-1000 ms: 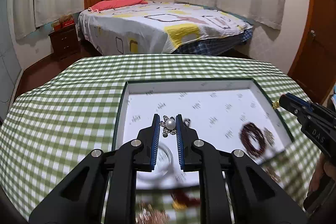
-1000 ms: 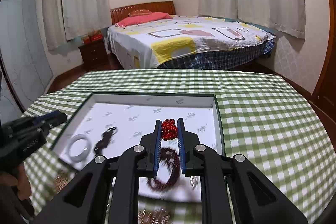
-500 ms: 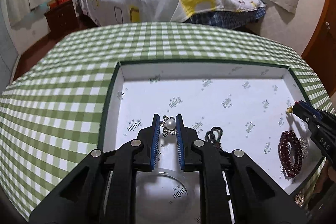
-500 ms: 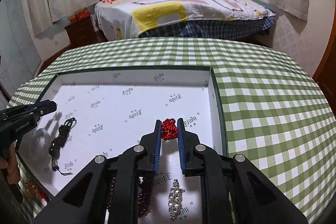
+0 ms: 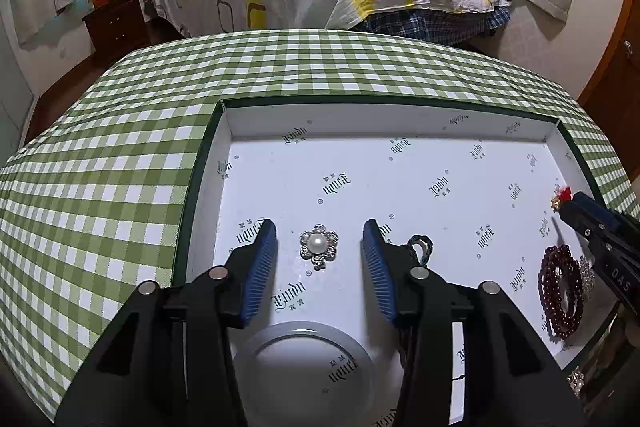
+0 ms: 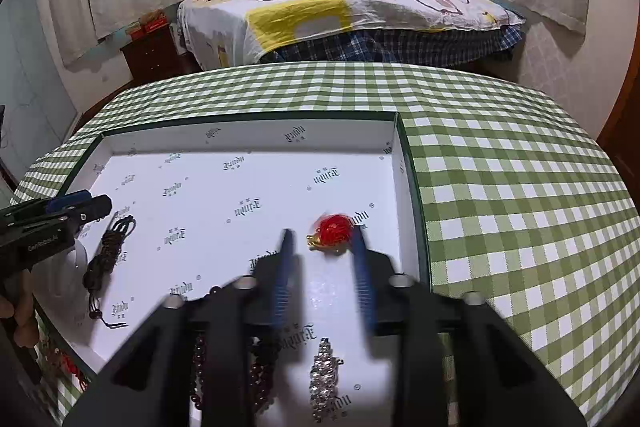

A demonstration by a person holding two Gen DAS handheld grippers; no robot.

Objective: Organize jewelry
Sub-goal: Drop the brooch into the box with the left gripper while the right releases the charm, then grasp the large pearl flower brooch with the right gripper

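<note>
Even indoor light, strong fisheye bending at dark edges, motion blur on the right hand-held gripper [image 6: 322,241].

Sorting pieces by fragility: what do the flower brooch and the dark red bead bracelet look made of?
Flower brooch: silvery metal petals that glitter like small set stones, around a glossy white pearl-like centre. Dark red bead bracelet: round, polished beads with bright highlights, possibly stone or glass; the pictures cannot settle which.

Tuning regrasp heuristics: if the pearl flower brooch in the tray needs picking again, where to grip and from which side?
Grip the pearl flower brooch across its outer petals, coming from above. It lies flat on the tray floor, so only its thin rim offers opposing faces; the domed pearl would likely slip. The left gripper, jaws just opened, already straddles it with clearance on both sides.
</note>
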